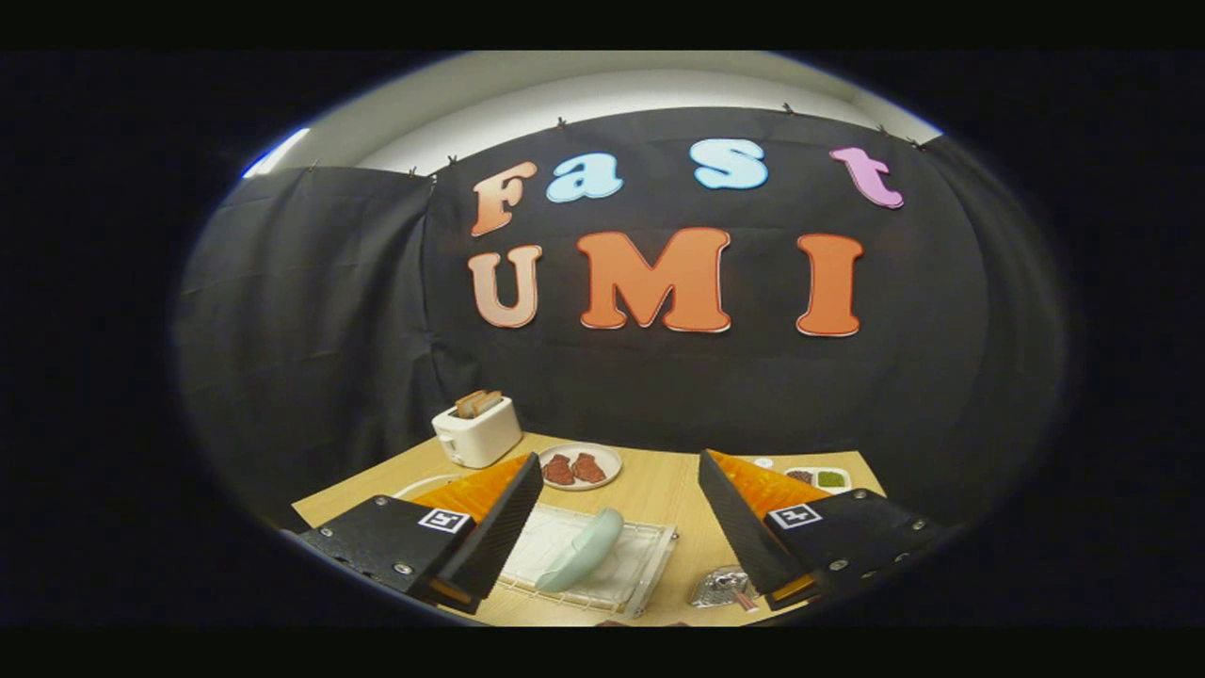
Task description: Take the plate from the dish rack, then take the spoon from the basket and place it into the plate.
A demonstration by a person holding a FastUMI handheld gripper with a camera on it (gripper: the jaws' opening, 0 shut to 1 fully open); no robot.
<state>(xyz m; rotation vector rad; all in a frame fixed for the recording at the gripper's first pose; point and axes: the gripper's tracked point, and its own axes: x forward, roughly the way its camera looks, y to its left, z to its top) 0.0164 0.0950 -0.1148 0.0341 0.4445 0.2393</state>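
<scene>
A pale green plate (582, 551) stands on edge in a white wire dish rack (650, 565) on the wooden table, below and between my fingers. My gripper (621, 485) hovers above the table, open wide, with nothing between its fingers. A small shiny metal basket (720, 589) sits on the table right of the rack, just under the right finger (744, 513); something slender lies in it, too small to tell as a spoon.
A white toaster (477, 431) with bread slices stands at the table's back left. Beside it is a white plate with two brown pieces of food (576, 467). A small divided dish (819, 478) sits back right. Black cloth walls the booth behind.
</scene>
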